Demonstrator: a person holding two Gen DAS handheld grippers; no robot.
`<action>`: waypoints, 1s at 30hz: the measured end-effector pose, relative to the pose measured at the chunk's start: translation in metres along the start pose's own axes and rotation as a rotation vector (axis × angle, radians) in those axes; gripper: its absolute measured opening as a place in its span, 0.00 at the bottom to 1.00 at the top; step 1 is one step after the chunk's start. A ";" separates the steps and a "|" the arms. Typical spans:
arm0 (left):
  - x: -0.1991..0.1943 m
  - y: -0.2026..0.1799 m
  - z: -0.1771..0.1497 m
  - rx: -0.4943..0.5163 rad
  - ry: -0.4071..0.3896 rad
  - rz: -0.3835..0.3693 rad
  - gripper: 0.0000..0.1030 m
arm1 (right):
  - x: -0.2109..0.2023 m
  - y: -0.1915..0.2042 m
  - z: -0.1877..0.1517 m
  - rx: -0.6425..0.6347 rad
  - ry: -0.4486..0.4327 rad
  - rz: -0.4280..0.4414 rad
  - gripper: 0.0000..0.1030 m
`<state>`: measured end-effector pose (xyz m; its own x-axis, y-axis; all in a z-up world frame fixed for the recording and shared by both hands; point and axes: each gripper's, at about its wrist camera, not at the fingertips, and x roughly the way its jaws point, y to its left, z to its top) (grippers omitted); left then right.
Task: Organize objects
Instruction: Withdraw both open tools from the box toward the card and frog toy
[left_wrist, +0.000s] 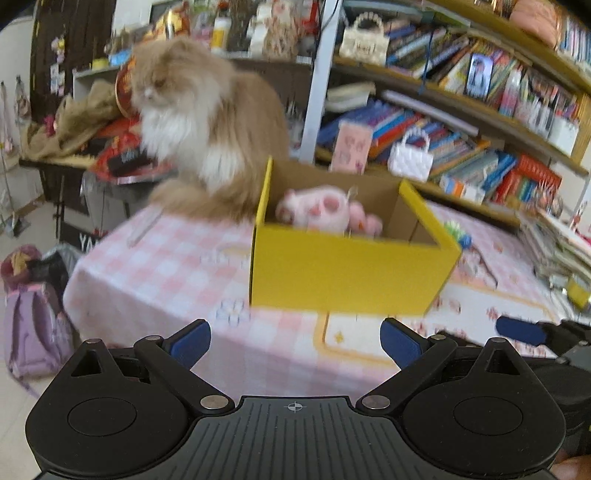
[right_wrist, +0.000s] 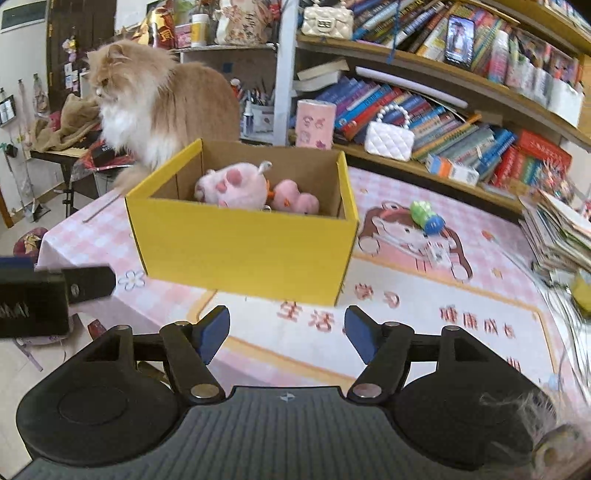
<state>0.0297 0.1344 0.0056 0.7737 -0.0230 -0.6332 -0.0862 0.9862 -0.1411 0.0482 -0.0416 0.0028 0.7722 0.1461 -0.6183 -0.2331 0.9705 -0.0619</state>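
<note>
A yellow cardboard box (left_wrist: 351, 273) (right_wrist: 243, 247) stands open on the pink checked tablecloth (left_wrist: 166, 258) (right_wrist: 424, 306). Inside lie a pink-and-white plush toy (left_wrist: 321, 208) (right_wrist: 236, 184) and a smaller pink plush (right_wrist: 295, 197). A green and blue toy (right_wrist: 426, 218) lies on the cloth right of the box. My left gripper (left_wrist: 295, 341) is open and empty, in front of the box. My right gripper (right_wrist: 286, 332) is open and empty, also short of the box. The right gripper's finger shows in the left wrist view (left_wrist: 521, 330); the left gripper shows in the right wrist view (right_wrist: 55, 291).
A fluffy orange-and-white cat (left_wrist: 195, 125) (right_wrist: 155, 99) sits on the table's far left corner behind the box. Bookshelves (right_wrist: 461, 110) run along the back. A paper stack (right_wrist: 561, 232) lies at the right edge. A purple backpack (left_wrist: 33, 325) sits on the floor at left.
</note>
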 end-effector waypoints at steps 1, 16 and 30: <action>0.000 0.000 -0.003 -0.003 0.019 -0.001 0.97 | -0.002 0.000 -0.003 0.005 0.005 -0.004 0.67; 0.001 -0.040 -0.035 0.135 0.156 -0.101 0.97 | -0.024 -0.026 -0.047 0.119 0.108 -0.147 0.74; 0.017 -0.105 -0.037 0.270 0.198 -0.253 0.97 | -0.045 -0.085 -0.070 0.253 0.147 -0.327 0.77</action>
<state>0.0290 0.0246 -0.0186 0.6111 -0.2752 -0.7422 0.2792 0.9523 -0.1233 -0.0079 -0.1435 -0.0188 0.6845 -0.1878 -0.7044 0.1757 0.9803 -0.0907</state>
